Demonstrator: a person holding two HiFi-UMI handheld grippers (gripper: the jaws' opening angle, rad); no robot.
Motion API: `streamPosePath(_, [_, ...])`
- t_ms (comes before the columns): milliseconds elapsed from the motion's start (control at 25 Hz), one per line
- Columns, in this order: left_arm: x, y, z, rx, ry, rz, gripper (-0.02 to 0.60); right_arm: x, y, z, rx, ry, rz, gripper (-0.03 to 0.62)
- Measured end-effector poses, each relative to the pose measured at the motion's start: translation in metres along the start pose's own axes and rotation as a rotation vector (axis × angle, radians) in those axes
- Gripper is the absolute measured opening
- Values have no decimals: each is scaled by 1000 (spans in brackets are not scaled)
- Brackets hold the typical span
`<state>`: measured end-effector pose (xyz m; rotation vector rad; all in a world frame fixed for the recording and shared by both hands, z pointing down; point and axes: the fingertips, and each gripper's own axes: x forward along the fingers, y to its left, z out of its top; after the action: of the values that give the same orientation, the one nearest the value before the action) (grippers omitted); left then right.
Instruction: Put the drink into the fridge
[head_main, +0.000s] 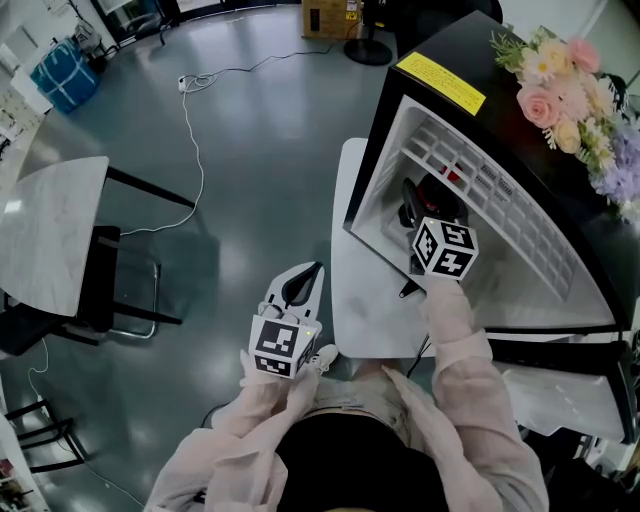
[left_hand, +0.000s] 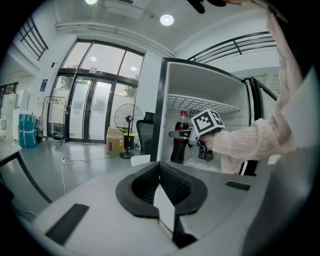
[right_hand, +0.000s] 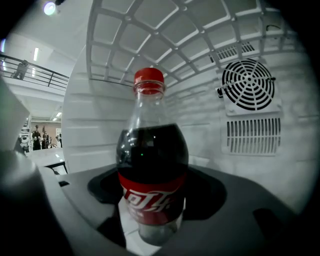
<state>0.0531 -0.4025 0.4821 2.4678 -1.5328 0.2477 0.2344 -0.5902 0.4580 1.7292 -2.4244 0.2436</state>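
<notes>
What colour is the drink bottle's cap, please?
Red. The cap shows best in the right gripper view.

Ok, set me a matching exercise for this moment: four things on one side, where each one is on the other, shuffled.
Things:
1. cola bottle
2. left gripper
3. flowers
4. cardboard box

Places:
A. on top of the fridge
B. on the floor beside the standing fan
C. upright between the jaws of the right gripper, inside the fridge
D. empty, outside the fridge

Pairs: 1-C, 2-D, 3-A, 4-B
</notes>
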Motion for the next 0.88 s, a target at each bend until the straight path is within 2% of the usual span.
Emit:
streamPosePath(440, [2,-1,6,20,-8,-28,11,3,0,-9,-49,27,-25,319])
streamPosePath(680, [-3,-1,11,33,-20,-40,11,-5,2,-9,-57,-1,-22,371])
streamPosePath(880, [-10,-4,14,38,-28,-72,11,-26,5,-13,-40,-1,-55,384])
